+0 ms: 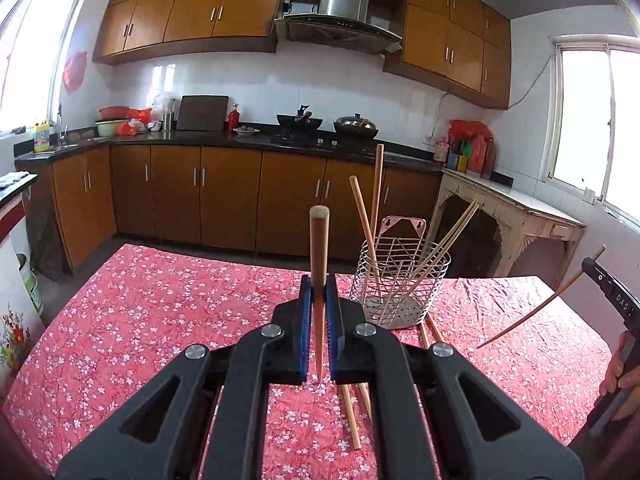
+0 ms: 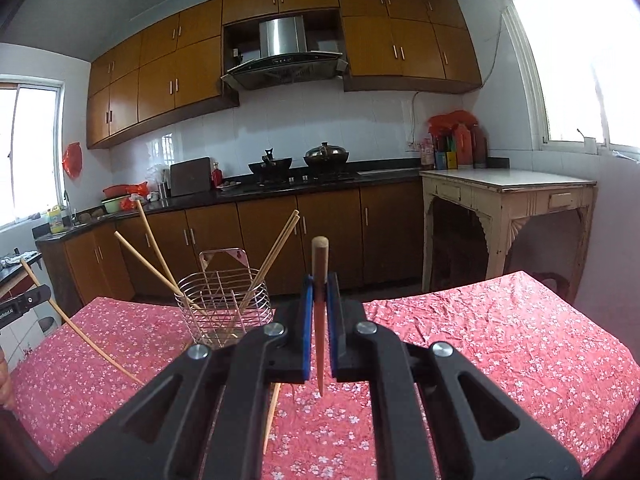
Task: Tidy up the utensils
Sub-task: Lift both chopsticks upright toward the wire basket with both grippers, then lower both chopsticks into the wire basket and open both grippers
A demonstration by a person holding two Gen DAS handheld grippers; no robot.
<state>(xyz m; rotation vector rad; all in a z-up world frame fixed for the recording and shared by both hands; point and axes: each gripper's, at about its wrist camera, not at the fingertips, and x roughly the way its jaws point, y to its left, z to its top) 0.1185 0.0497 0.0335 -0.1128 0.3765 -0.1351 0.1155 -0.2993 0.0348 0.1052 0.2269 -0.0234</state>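
A wire utensil basket stands on the red flowered tablecloth and holds several wooden chopsticks. My left gripper is shut on one chopstick, held upright just left of the basket. My right gripper is shut on another chopstick, held upright right of the basket. Each gripper with its chopstick also shows at the edge of the other's view, the right one and the left one. Loose chopsticks lie on the cloth near the basket.
Brown kitchen cabinets with a black counter run along the far wall, with a stove and pots. A pale side table stands at the right under a window. The table's far edge lies just behind the basket.
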